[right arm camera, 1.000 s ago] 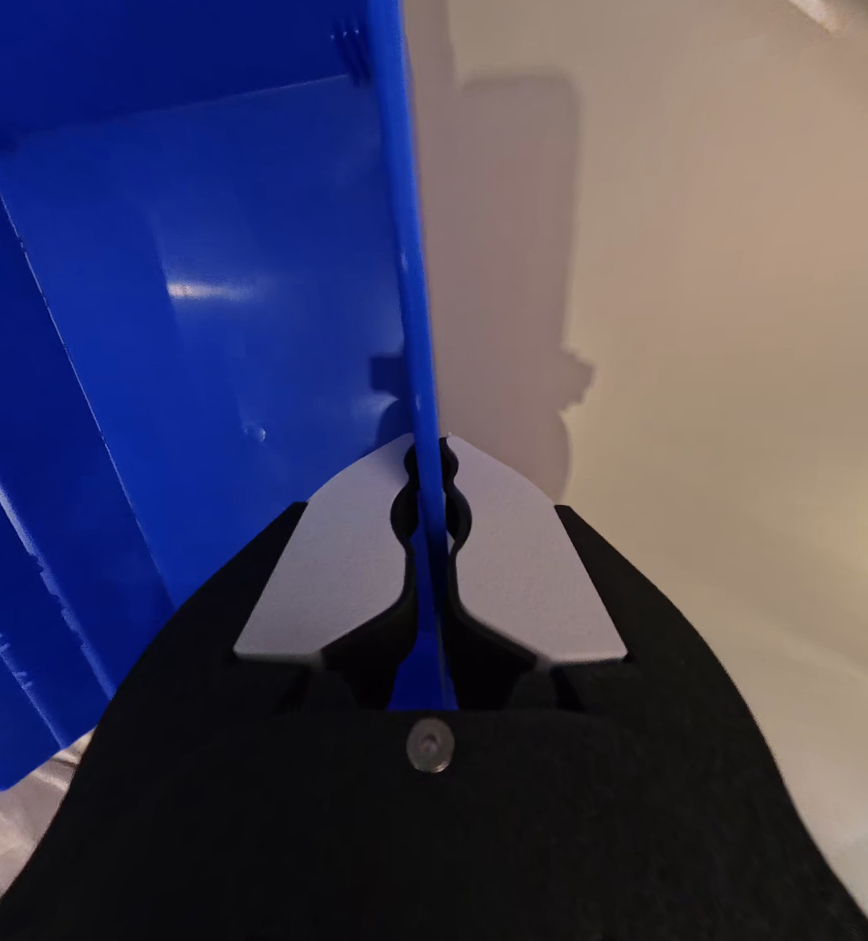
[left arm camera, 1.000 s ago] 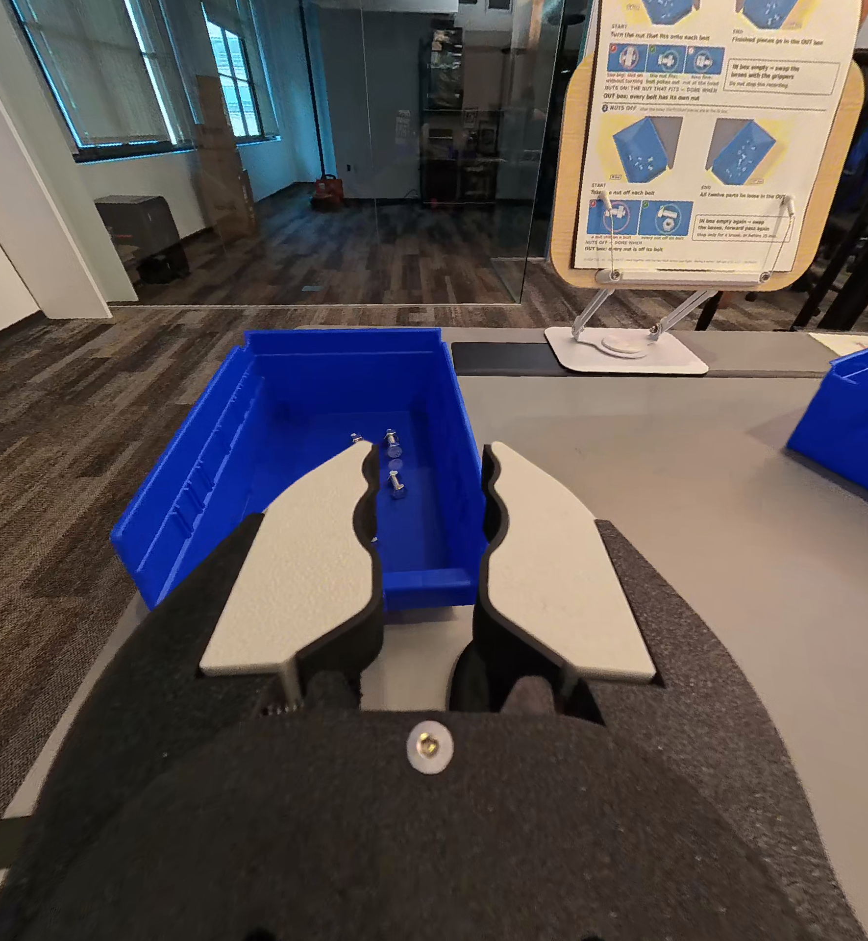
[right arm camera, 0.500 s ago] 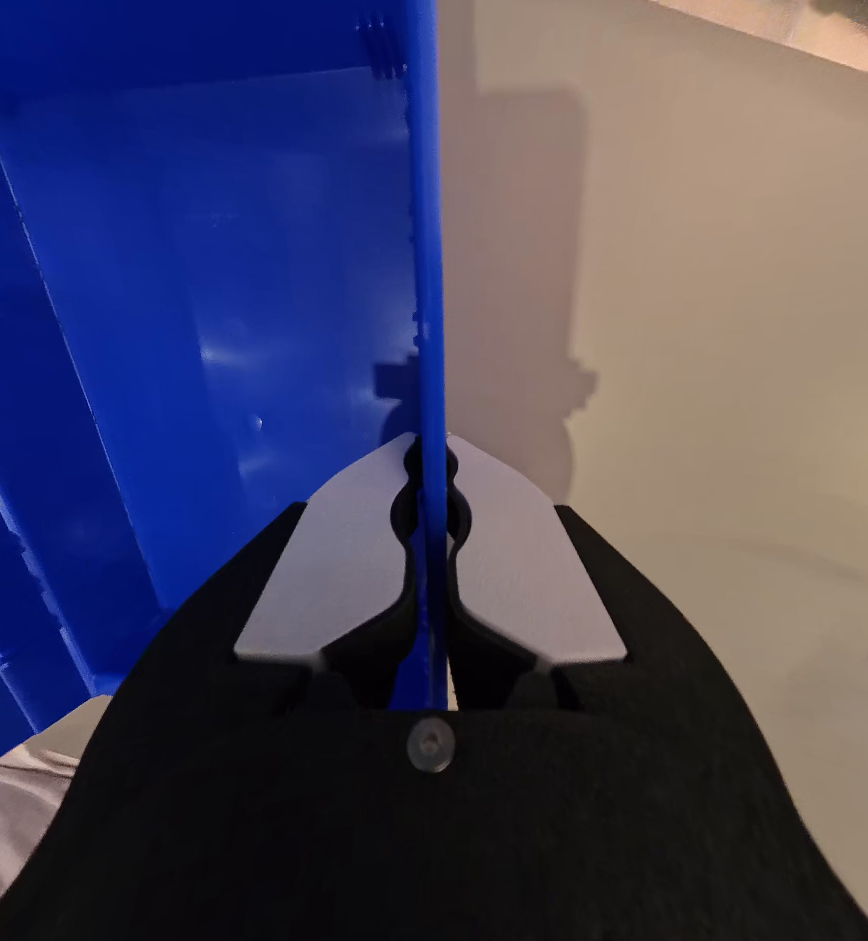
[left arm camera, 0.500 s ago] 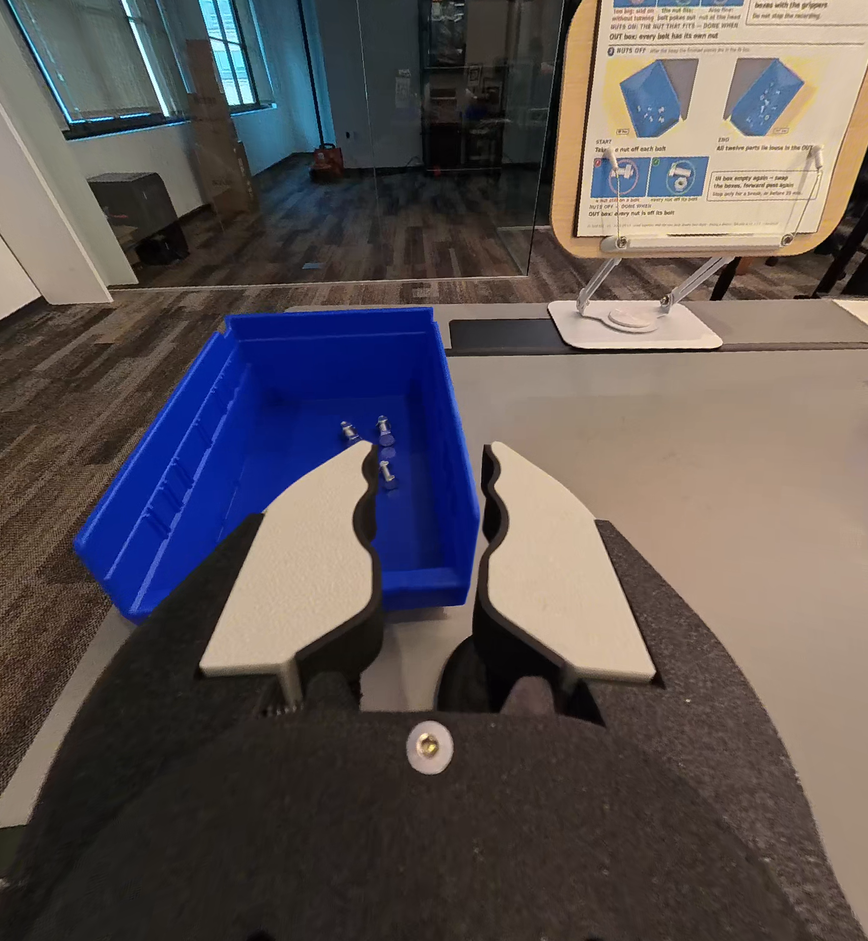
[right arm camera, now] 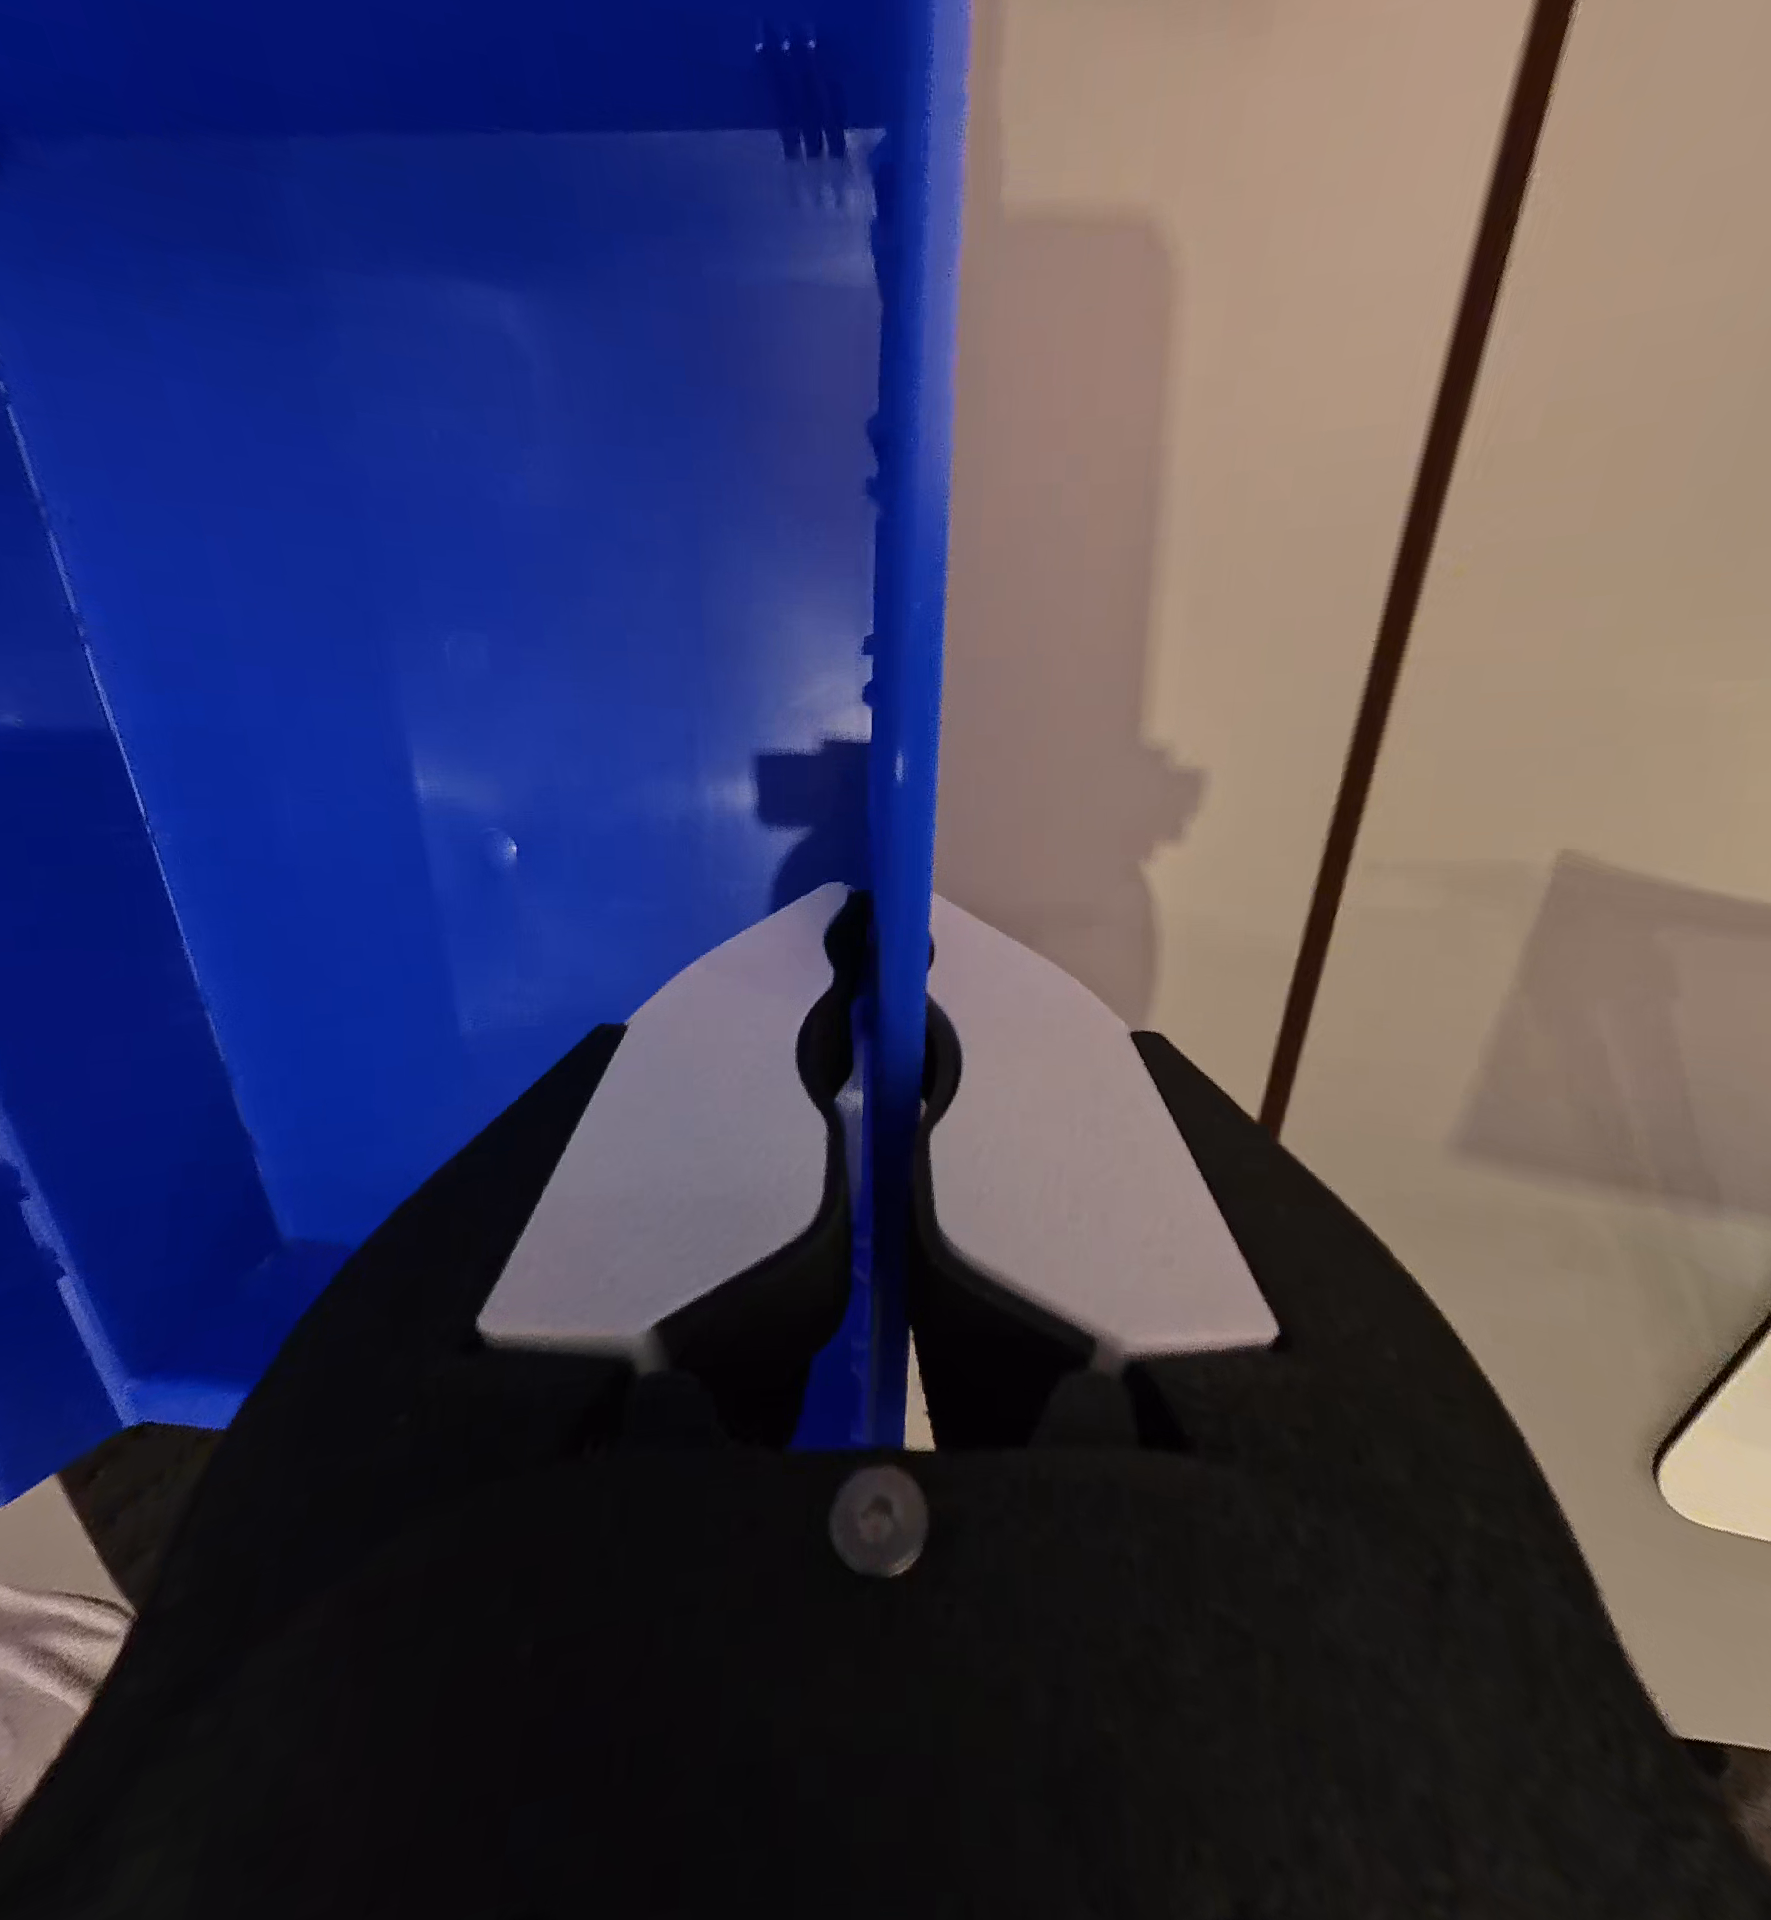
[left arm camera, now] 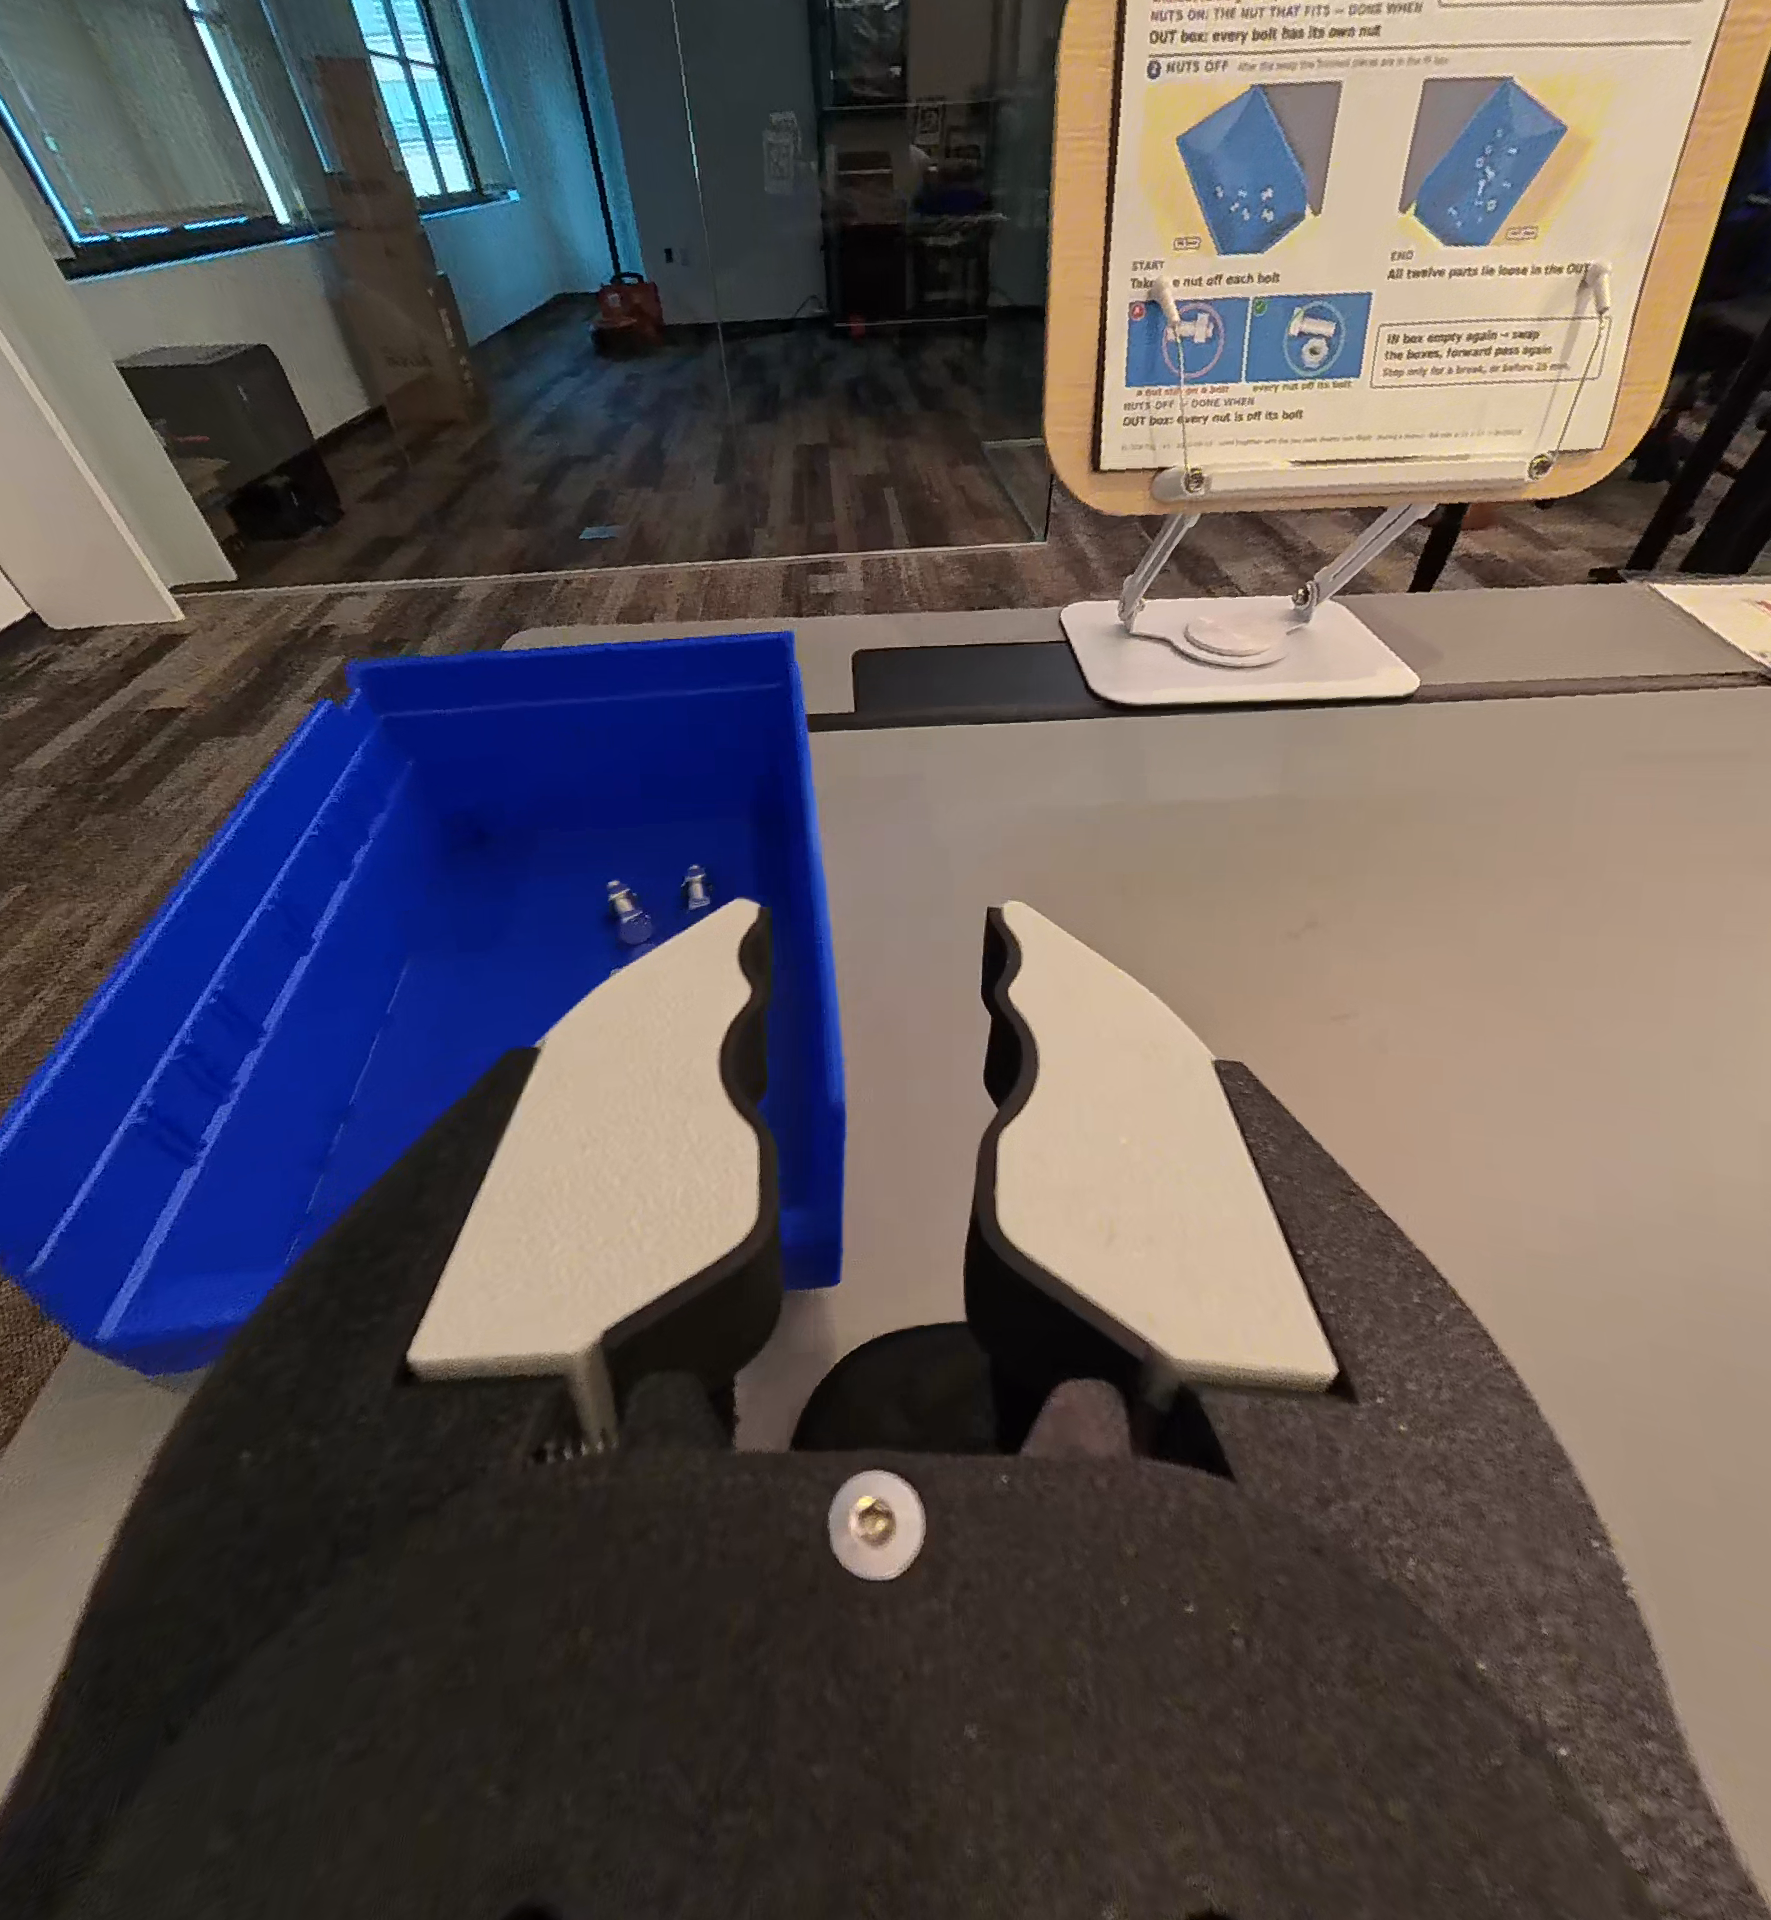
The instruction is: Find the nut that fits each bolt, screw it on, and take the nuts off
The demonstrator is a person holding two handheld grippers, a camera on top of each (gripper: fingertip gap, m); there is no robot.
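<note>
Spread wide and holding nothing, the jaws of the left gripper (left arm camera: pixel 870 914) hang over the near part of the grey table (left arm camera: pixel 1380 987), its left finger (left arm camera: pixel 642 1132) overlapping the near right corner of a blue bin (left arm camera: pixel 237 1039) that stands at the table's left edge. A second ago this bin sat almost straight ahead between the fingers; now it lies off to the left and the view looks down on it more from the right, with bare tabletop showing in the gap. Inside it, on the floor toward the far end, lie two small silver bolts (left arm camera: pixel 657 904) close together; the third piece seen earlier is now hidden behind the finger. The right gripper (right arm camera: pixel 886 904) is clenched on the thin side wall of a second blue bin (right arm camera: pixel 445 571), as it was before, the wall running straight up between the fingers. That bin's inside shows nothing in it. Farther back on the table stands a white stand (left arm camera: pixel 1239 649) carrying an instruction board (left arm camera: pixel 1380 239), which now sits higher in the left view than before.
</note>
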